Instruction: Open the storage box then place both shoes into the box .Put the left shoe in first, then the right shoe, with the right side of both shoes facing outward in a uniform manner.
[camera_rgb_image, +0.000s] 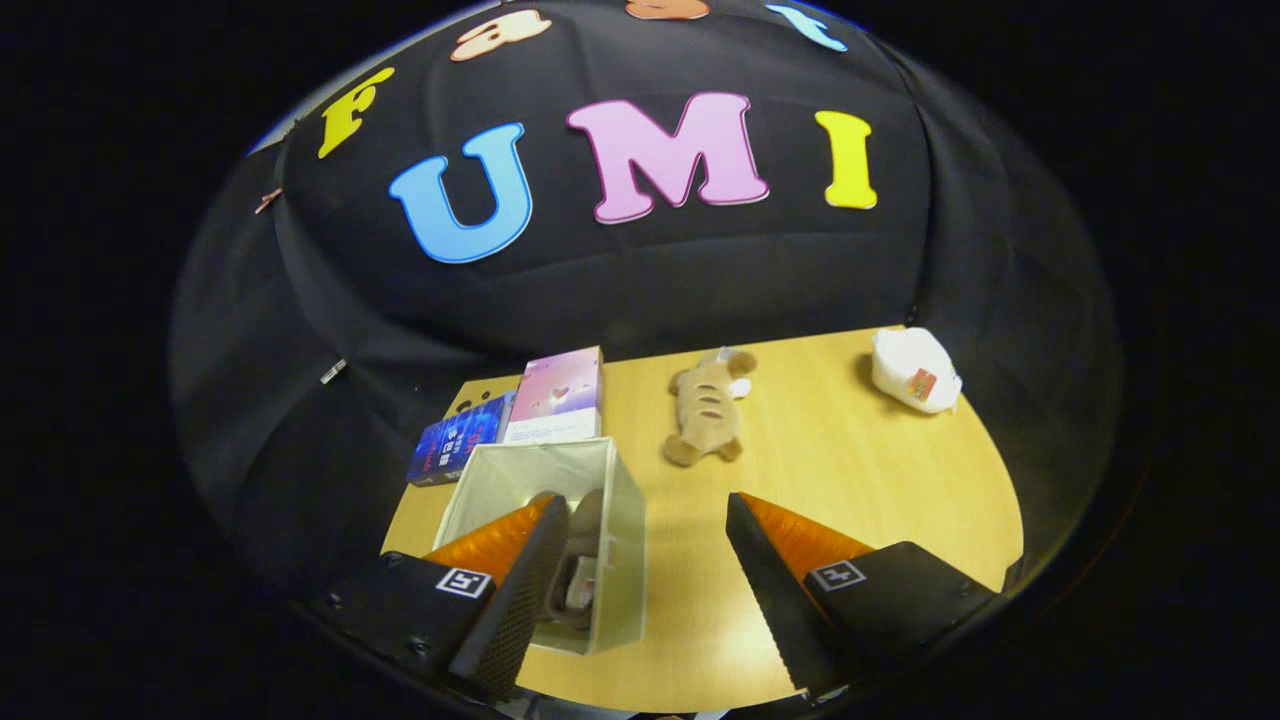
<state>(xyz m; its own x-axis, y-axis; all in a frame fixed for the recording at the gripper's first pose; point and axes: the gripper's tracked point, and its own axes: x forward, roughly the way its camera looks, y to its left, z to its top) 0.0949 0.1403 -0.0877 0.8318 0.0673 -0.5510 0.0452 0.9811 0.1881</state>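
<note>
My gripper (640, 560) has its fingers wide apart and holds nothing. The open fabric storage box (625, 520) stands near, at the left finger, and one shoe (580, 570) already lies inside it. The second shoe (708, 408) rests farther on the wooden table (850, 470). It looks soft and light; I would grasp it by the heel collar.

The gripper (640, 560) hangs with its fingers spread wide and nothing between them. The open storage box (620, 530) stands partly behind the left finger, a shoe (580, 560) inside it. Beyond the fingers on the wooden table (850, 480) lie a plush toy (708, 408), two books (555, 400), and a white packet (912, 370).
</note>
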